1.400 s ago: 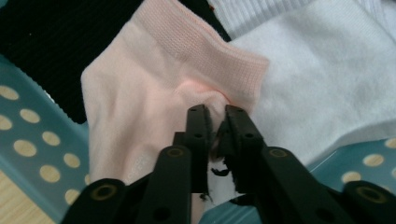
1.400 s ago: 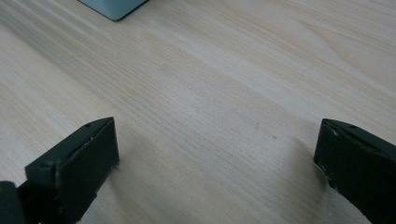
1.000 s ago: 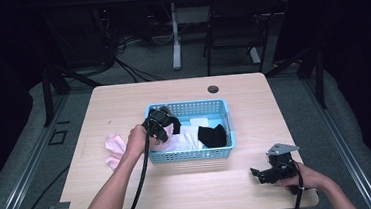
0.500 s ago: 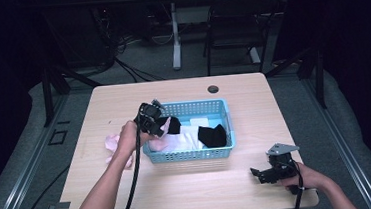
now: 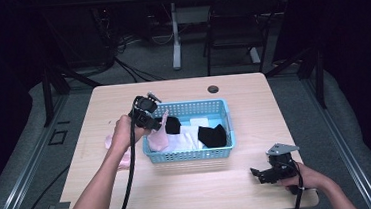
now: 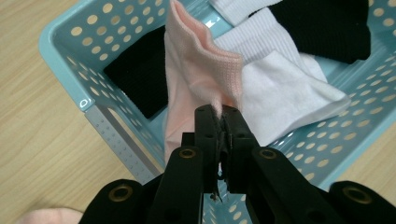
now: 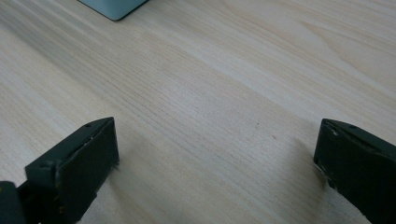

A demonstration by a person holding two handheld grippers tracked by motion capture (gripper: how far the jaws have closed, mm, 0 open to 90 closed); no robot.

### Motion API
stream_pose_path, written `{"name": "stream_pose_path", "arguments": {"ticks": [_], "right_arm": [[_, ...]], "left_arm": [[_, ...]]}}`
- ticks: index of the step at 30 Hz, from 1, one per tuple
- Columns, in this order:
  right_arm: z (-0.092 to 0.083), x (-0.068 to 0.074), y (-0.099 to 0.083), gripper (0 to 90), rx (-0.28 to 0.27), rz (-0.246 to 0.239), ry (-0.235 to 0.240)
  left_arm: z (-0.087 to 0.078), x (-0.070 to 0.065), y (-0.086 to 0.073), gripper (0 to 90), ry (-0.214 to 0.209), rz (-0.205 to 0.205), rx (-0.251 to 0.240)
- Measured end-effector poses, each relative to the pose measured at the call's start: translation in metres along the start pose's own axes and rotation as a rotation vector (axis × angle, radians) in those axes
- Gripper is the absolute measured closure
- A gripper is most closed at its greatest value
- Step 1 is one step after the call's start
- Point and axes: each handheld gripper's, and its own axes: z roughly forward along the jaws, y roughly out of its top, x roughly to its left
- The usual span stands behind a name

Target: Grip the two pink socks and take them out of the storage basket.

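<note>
**Pink sock pinched over blue basket; second gripper idle at table edge**

Left gripper [image 6: 219, 112]: jaws pressed together on the cuff edge of a pink sock [image 6: 196, 88]. In the high view this gripper [image 5: 155, 118] is raised above the basket's left end, with the sock [image 5: 159, 134] hanging from it, its lower part draped down inside the left end of the basket.

Right gripper [image 7: 215, 154]: jaws wide apart, nothing between them, bare wood beneath. In the high view it [image 5: 259, 173] rests low over the table's near right part, well apart from the basket, held by the right hand [image 5: 304, 178].

Basket [image 5: 227, 146]: light blue, perforated plastic, at mid-table. Contents: one black item [image 5: 212, 135] at the right; white socks [image 5: 191, 134] in the middle; a further black piece [image 5: 172, 125] beside the pink sock.

Second pink item [image 5: 117, 152]: on the table just left of the basket, partly hidden by the left forearm; probably another sock, though its shape is unclear.

Table [image 5: 131, 199]: pale wood, with a dark round cable hole [image 5: 213, 89] near the far edge.

Beyond: dark floor, cables, a chair [image 5: 228, 31].
</note>
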Motion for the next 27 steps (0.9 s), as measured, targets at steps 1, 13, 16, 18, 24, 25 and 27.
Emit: {"name": "stream_pose_path", "arguments": {"ticks": [1,13,16,18,24,25,27], "right_arm": [[0.000,0.000,0.000,0.0,0.000,0.000,0.000],[0.000,0.000,0.000,0.0,-0.001,0.001,0.000],[0.000,0.000,0.000,0.0,-0.001,0.001,0.001],[0.000,0.000,0.000,0.0,-0.001,0.001,0.000],[0.000,0.000,0.000,0.0,-0.001,0.001,0.001],[0.000,0.000,0.000,0.0,-0.001,0.001,0.001],[0.000,0.000,0.000,0.0,-0.001,0.001,0.001]], "left_arm": [[-0.002,0.000,0.000,86.4,0.003,0.003,-0.002],[-0.025,0.001,0.006,86.4,-0.003,0.002,-0.054],[-0.030,0.000,0.008,86.4,-0.001,0.007,-0.062],[-0.033,0.000,0.009,86.4,-0.001,0.008,-0.068],[-0.042,-0.001,0.013,86.3,0.015,0.011,-0.075],[-0.043,0.000,0.013,86.3,0.013,0.012,-0.076],[-0.046,0.000,0.014,86.3,0.016,0.012,-0.078]]}}
